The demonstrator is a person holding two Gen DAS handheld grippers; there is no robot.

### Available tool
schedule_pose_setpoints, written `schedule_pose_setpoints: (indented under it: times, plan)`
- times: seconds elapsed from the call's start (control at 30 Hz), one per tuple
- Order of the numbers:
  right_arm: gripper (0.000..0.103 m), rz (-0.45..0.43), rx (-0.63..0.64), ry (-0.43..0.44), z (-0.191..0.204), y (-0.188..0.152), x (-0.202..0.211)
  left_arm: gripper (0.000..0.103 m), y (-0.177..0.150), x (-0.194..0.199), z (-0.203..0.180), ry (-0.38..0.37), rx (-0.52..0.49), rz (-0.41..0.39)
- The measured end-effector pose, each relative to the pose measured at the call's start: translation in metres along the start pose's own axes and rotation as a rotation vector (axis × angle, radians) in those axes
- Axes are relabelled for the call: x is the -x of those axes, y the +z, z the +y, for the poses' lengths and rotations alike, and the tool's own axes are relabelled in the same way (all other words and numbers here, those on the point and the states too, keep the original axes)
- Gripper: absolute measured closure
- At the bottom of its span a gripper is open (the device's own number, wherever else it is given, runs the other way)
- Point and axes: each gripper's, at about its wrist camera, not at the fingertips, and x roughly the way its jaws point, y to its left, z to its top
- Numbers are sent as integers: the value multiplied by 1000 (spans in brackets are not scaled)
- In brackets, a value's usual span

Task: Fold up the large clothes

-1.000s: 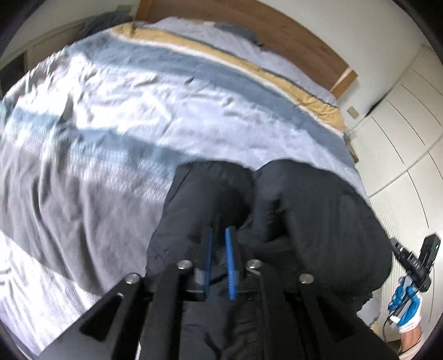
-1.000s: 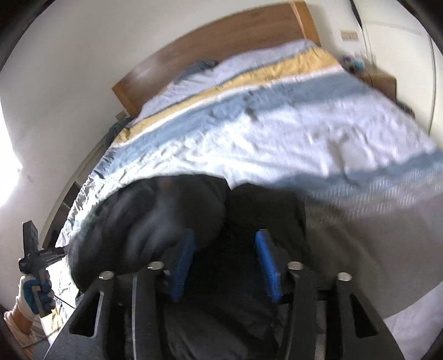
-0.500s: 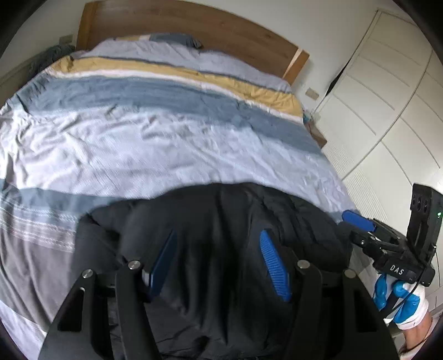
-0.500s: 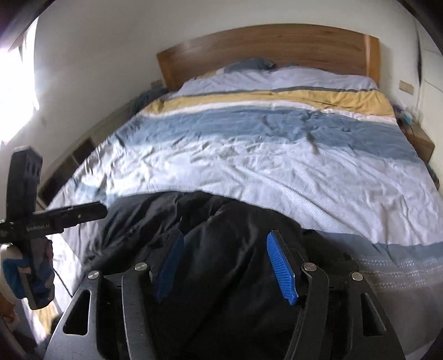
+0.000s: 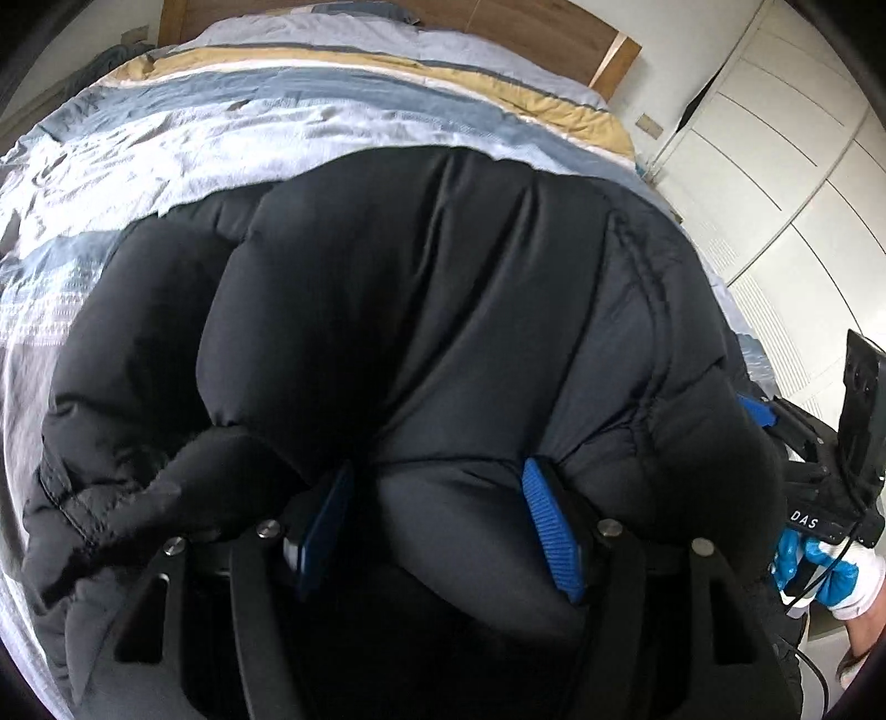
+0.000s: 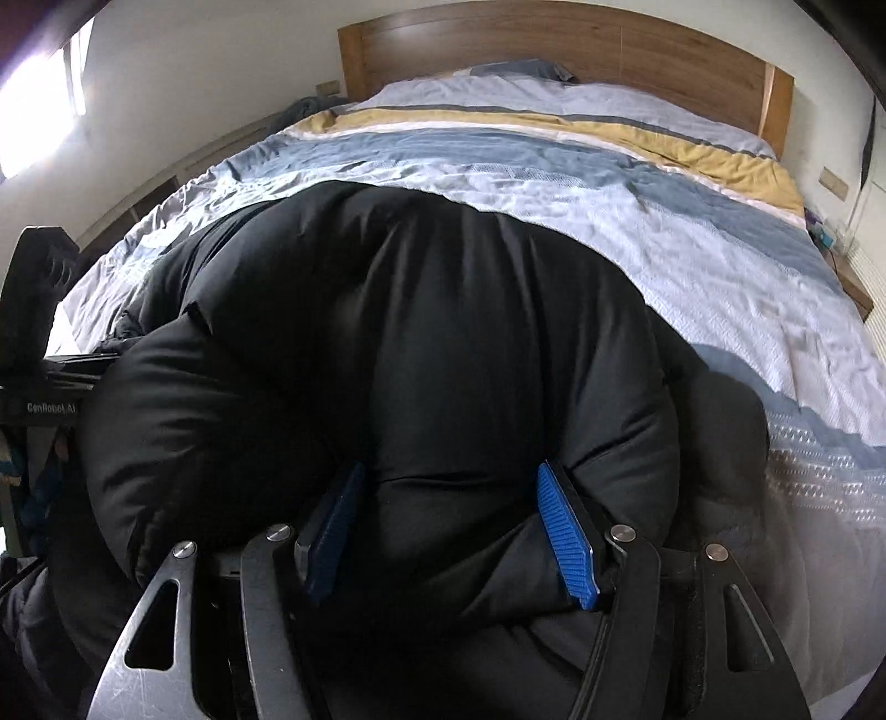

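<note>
A black padded jacket (image 5: 443, 310) is seen bunched in a thick heap at the near end of a bed (image 5: 166, 144), on a duvet striped in pale blue, grey-blue, white and mustard yellow; a wooden headboard (image 6: 554, 39) is seen at the far end of the bed, against a white wall. In the left wrist view the left gripper (image 5: 437, 531) is held low over the near edge of the jacket, its blue-padded fingers (image 5: 554, 537) spread wide apart; a puffy fold of the black fabric bulges up between them and the pads appear to rest against its sides, though whether the fabric is squeezed cannot be told; the jaws are set partly open. In the right wrist view the right gripper (image 6: 451, 531) is placed likewise at the jacket's (image 6: 387, 343) near edge, its blue fingers (image 6: 565, 537) parted, a rounded roll of fabric swelling between them; here too a firm pinch cannot be confirmed, and the fingers are read as released. At the right edge of the left view the right gripper's black body is seen, held by a hand in a blue and white glove (image 5: 819, 570); white wardrobe doors (image 5: 775, 138) are seen behind it; at the left edge of the right view the left gripper's black frame (image 6: 39, 343) is visible beside the jacket.
</note>
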Motion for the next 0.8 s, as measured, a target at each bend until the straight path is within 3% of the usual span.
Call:
schedule_pose_setpoints:
  times: [0.13, 0.23, 0.37, 0.47, 0.57, 0.63, 0.8]
  plan:
    - [40, 44, 15, -20, 3, 10, 16, 41, 1, 20, -9, 47, -23, 2]
    - [40, 24, 29, -24, 9, 17, 46, 41, 0, 51, -21, 37, -58, -44]
    - [40, -28, 6, 41, 18, 29, 71, 41, 1, 70, -39, 20, -99, -94]
    - [40, -22, 7, 85, 29, 29, 62, 41, 0, 62, -47, 34, -117, -89]
    - [40, 42, 23, 78, 36, 8, 31, 41, -12, 40, -42, 43, -98, -49]
    - [40, 54, 8, 74, 33, -6, 18, 35, -24, 28, -38, 63, -84, -37]
    - [40, 65, -12, 55, 33, -9, 23, 35, -34, 39, -45, 101, -81, -58]
